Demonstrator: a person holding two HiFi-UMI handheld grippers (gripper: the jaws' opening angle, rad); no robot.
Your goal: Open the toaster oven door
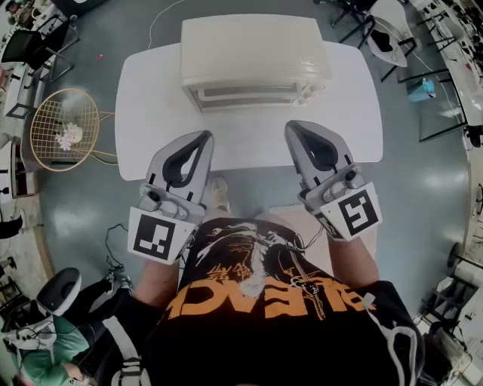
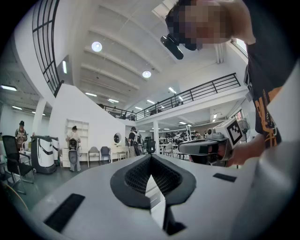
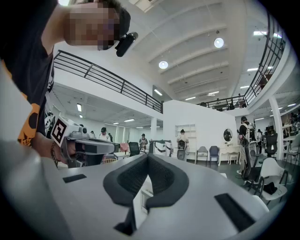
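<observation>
In the head view a white toaster oven [image 1: 253, 53] stands at the back of a white table [image 1: 151, 113], its front door [image 1: 245, 95] closed and facing me. My left gripper [image 1: 206, 137] hovers over the table's near edge, left of the oven, shut and holding nothing. My right gripper [image 1: 292, 127] hangs at the same height to the right, also shut and empty. Both are a short way in front of the oven and touch nothing. In the left gripper view the jaws of the left gripper [image 2: 150, 158] meet, with a sliver of the oven [image 2: 153, 193] below them. The right gripper view shows the right gripper [image 3: 148, 157] the same way.
A round wire chair [image 1: 64, 128] stands on the floor left of the table. A teal box [image 1: 421, 89] and black-framed desks lie to the right. A white cable [image 1: 162, 19] runs behind the table. My own torso and legs fill the bottom of the head view.
</observation>
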